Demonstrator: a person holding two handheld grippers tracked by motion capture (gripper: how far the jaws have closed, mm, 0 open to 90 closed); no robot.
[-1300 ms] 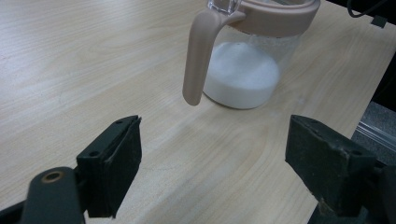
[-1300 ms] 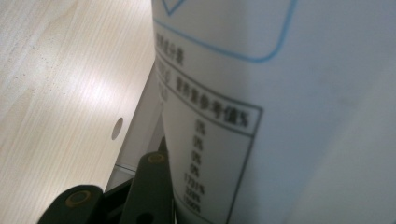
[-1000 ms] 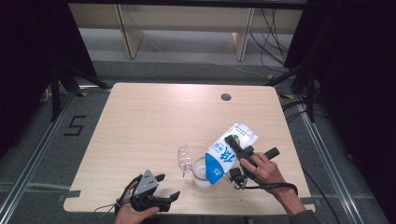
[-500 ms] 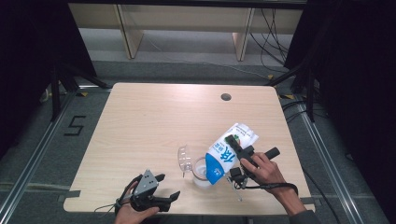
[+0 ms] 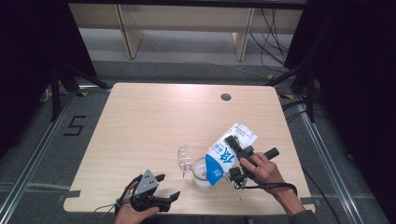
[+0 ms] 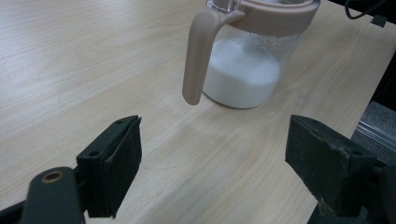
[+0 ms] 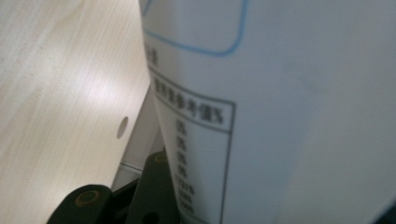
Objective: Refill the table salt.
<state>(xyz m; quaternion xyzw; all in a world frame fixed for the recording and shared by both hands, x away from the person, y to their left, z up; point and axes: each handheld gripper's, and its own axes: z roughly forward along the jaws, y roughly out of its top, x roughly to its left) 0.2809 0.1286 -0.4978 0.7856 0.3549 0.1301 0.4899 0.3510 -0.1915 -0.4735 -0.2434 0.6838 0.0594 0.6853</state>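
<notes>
Right gripper (image 5: 239, 161), in the high view, clamps a tilted milk bag (image 5: 229, 152), jaws just closing further; its long axis slants down-left, mouth over the jug (image 5: 200, 171). Left gripper (image 6: 212, 161), in its own view, gapes empty, jug straight ahead. Printed bag wall (image 7: 280, 112) presses against the right gripper's jaw.

High view above the table (image 5: 154, 121), left gripper view near jug (image 6: 243, 60), also seen overhead.

far half of table (image 5: 154, 112): bare wood, you can pass freely.
near right: tilted carton (image 5: 228, 152) over the pitcher (image 5: 198, 170) blocks you (they crowd one spot).
left gripper (image 5: 161, 191) front: open lane to the pitcher's handle (image 6: 195, 60).
</notes>
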